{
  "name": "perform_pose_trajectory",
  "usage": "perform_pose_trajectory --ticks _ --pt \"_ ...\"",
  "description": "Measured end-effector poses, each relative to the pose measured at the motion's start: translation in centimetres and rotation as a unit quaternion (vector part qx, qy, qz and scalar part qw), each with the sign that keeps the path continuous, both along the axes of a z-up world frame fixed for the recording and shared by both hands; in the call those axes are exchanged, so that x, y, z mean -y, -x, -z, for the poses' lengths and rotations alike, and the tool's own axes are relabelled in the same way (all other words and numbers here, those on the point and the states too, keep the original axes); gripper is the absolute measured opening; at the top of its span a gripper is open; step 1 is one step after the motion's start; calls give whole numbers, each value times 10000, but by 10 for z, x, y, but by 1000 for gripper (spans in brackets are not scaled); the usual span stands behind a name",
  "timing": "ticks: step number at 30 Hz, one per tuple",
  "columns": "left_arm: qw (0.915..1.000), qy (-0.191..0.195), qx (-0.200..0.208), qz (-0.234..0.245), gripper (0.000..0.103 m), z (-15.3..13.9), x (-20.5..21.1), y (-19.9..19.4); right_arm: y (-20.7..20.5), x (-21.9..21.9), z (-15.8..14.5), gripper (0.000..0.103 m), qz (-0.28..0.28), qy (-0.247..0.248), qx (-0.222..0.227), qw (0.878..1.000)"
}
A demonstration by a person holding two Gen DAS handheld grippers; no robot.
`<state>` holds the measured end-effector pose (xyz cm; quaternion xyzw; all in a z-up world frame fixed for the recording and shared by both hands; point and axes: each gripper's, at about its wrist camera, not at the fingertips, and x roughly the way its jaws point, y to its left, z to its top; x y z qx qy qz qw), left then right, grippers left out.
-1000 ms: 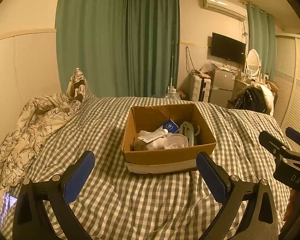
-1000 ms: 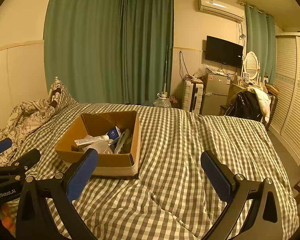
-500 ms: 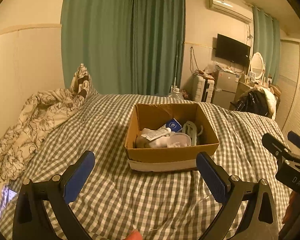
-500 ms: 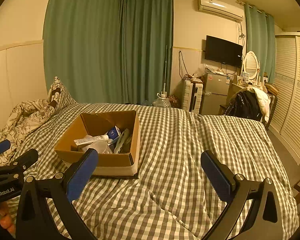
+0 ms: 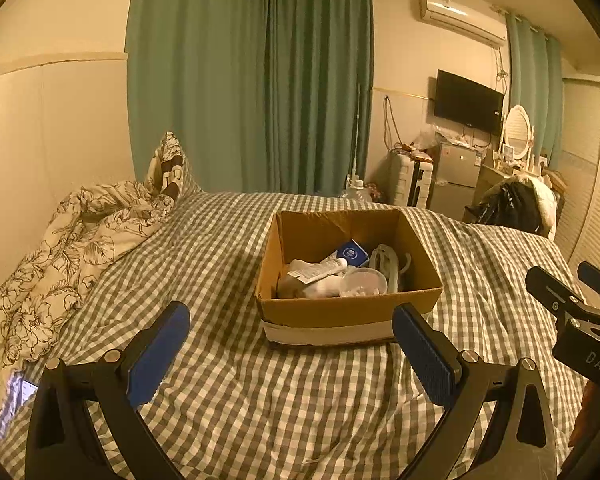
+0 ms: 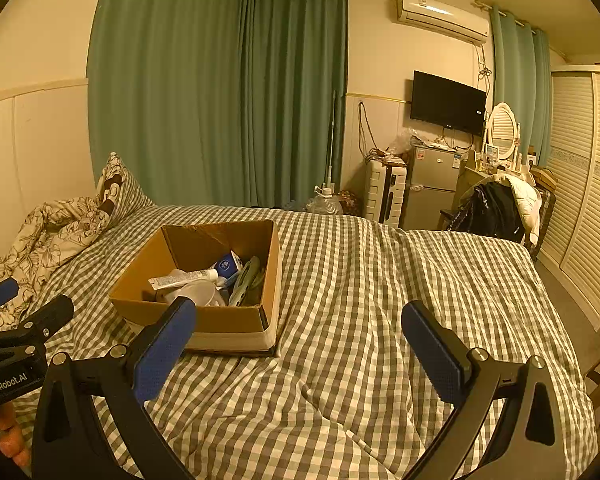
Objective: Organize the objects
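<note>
An open cardboard box [image 5: 348,312] stands on the checked bed; it also shows in the right wrist view [image 6: 228,320]. Inside lie a white tube [image 5: 320,270], a blue carton [image 5: 354,252], a clear round lid [image 5: 363,282] and pale slippers [image 5: 386,260]. My left gripper [image 5: 292,356] is open and empty, held above the bedcover just in front of the box. My right gripper [image 6: 300,352] is open and empty, to the right of the box. Each gripper shows at the edge of the other's view.
A floral duvet [image 5: 60,264] and pillow [image 5: 168,168] lie heaped at the left by the wall. A phone [image 5: 18,394] lies at the lower left. Beyond the bed stand green curtains, a suitcase [image 6: 384,196], a small fridge [image 6: 432,184], a chair with clothes [image 6: 496,208] and wardrobe doors [image 6: 580,200].
The left gripper's view has lifted and drawn back slightly, so the box sits a little lower and farther. The right gripper has barely moved. Both stay open.
</note>
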<state>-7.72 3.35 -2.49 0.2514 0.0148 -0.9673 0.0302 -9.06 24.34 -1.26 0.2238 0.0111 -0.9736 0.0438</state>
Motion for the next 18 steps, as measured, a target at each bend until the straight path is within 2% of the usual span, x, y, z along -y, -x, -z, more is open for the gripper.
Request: perform_pose_trajectory --ticks 18 --pt "10000 35 -5 -18 103 -1 1 -1 -1 0 4 103 -32 -14 26 10000"
